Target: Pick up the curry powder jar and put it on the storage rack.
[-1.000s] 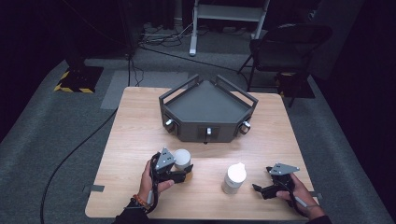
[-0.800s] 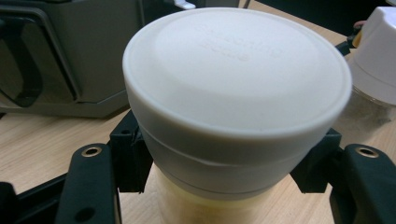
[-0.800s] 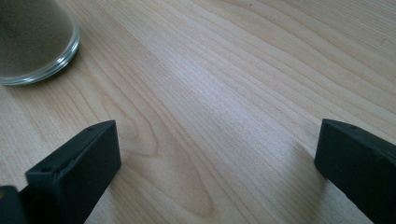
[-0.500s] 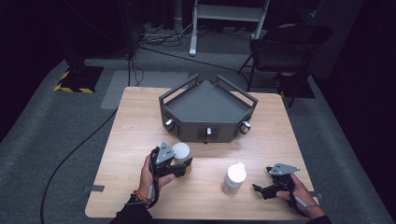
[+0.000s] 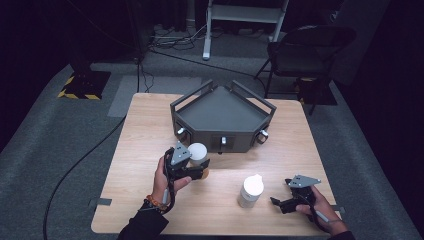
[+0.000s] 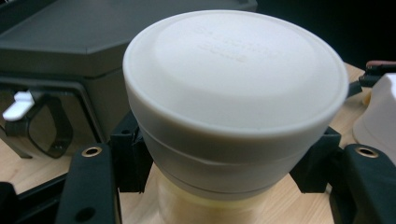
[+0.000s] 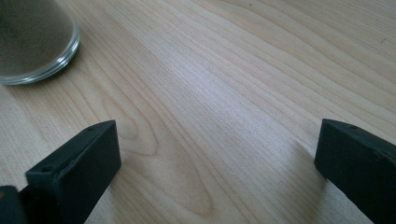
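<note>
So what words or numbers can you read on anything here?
None can be read.
White lid of the jar held in the left gripper: faint raised lettering, too blurred to read.
White bottle on the table: no readable label.
Grey tray: no text visible.

A small jar with a broad white cap [image 6: 233, 88] over a pale yellowish body stands upright, gripped just below the cap, near the front of the dark grey tray [image 5: 220, 107] and well apart from a second white-capped bottle [image 5: 250, 191].
</note>
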Demonstrator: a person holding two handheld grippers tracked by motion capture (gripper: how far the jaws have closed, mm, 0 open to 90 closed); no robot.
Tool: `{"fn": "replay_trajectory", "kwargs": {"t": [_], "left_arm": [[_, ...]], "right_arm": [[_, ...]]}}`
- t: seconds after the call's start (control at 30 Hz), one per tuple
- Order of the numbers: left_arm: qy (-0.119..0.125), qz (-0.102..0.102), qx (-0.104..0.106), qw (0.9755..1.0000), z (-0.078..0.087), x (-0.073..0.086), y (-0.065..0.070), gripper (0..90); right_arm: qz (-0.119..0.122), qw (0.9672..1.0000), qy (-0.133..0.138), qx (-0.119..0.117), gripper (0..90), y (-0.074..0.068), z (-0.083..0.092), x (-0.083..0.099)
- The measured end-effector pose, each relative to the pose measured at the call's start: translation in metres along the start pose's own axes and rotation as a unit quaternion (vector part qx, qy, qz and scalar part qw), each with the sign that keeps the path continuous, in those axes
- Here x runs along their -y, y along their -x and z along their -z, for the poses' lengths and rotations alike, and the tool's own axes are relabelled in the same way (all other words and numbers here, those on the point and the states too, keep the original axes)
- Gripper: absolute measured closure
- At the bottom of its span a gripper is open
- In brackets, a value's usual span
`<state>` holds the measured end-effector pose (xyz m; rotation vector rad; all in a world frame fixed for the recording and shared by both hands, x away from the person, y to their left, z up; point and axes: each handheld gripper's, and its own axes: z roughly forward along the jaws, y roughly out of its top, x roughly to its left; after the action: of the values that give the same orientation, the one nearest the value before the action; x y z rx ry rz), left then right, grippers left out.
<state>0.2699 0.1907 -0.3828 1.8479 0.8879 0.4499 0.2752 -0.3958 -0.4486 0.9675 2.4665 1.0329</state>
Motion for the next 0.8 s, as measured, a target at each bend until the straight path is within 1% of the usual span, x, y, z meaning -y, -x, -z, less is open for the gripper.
{"fn": "replay_trajectory", "kwargs": {"t": [0.1, 0.13, 0.17, 0.2, 0.23, 0.27, 0.4, 0.43, 0.47, 0.57, 0.7, 0.73, 0.8], "left_arm": [[-0.005, -0.003, -0.010, 0.9999, -0.001, -0.011, 0.003, 34.9], [-0.008, -0.004, -0.016, 0.9998, -0.001, -0.018, 0.004, 34.9], [-0.008, -0.004, -0.016, 0.9998, -0.001, -0.018, 0.004, 34.9], [-0.010, -0.004, -0.020, 0.9997, -0.002, -0.025, 0.005, 34.9], [-0.011, -0.005, -0.022, 0.9997, -0.002, -0.028, 0.005, 34.9], [-0.011, -0.005, -0.022, 0.9997, -0.002, -0.028, 0.005, 34.9], [-0.009, -0.007, -0.024, 0.9996, -0.005, -0.040, 0.007, 34.9], [-0.008, -0.009, -0.023, 0.9997, -0.006, -0.045, 0.007, 34.9], [-0.008, -0.009, -0.023, 0.9997, -0.006, -0.045, 0.007, 34.9], [-0.005, -0.012, -0.029, 0.9995, -0.007, -0.054, 0.009, 34.9], [-0.001, -0.011, -0.030, 0.9995, -0.009, -0.060, 0.008, 34.9], [0.001, -0.011, -0.033, 0.9994, -0.010, -0.064, 0.009, 34.9], [0.001, -0.013, -0.034, 0.9994, -0.010, -0.065, 0.009, 34.9]], "right_arm": [[0.000, 1.0000, 0.000, 0.000, 0.0, 0.000, 0.000, 0.000], [0.000, 1.0000, 0.000, 0.000, 0.0, 0.000, 0.000, 0.000], [0.000, 1.0000, 0.000, 0.000, 0.0, 0.000, 0.000, 0.000], [0.000, 1.0000, 0.000, 0.000, 0.0, 0.000, 0.000, 0.000], [0.000, 1.0000, 0.000, 0.000, 0.0, 0.000, 0.000, 0.000], [0.000, 1.0000, 0.000, 0.000, 0.0, 0.000, 0.000, 0.000], [0.000, 1.0000, 0.000, 0.000, 0.0, 0.000, 0.000, 0.000], [0.000, 1.0000, 0.000, 0.000, 0.0, 0.000, 0.000, 0.000], [0.000, 1.0000, 0.000, 0.000, 0.0, 0.000, 0.000, 0.000], [0.000, 1.0000, 0.000, 0.000, 0.0, 0.000, 0.000, 0.000], [0.000, 1.0000, 0.000, 0.000, 0.0, 0.000, 0.000, 0.000], [0.000, 1.0000, 0.000, 0.000, 0.0, 0.000, 0.000, 0.000], [0.000, 1.0000, 0.000, 0.000, 0.0, 0.000, 0.000, 0.000]]}}
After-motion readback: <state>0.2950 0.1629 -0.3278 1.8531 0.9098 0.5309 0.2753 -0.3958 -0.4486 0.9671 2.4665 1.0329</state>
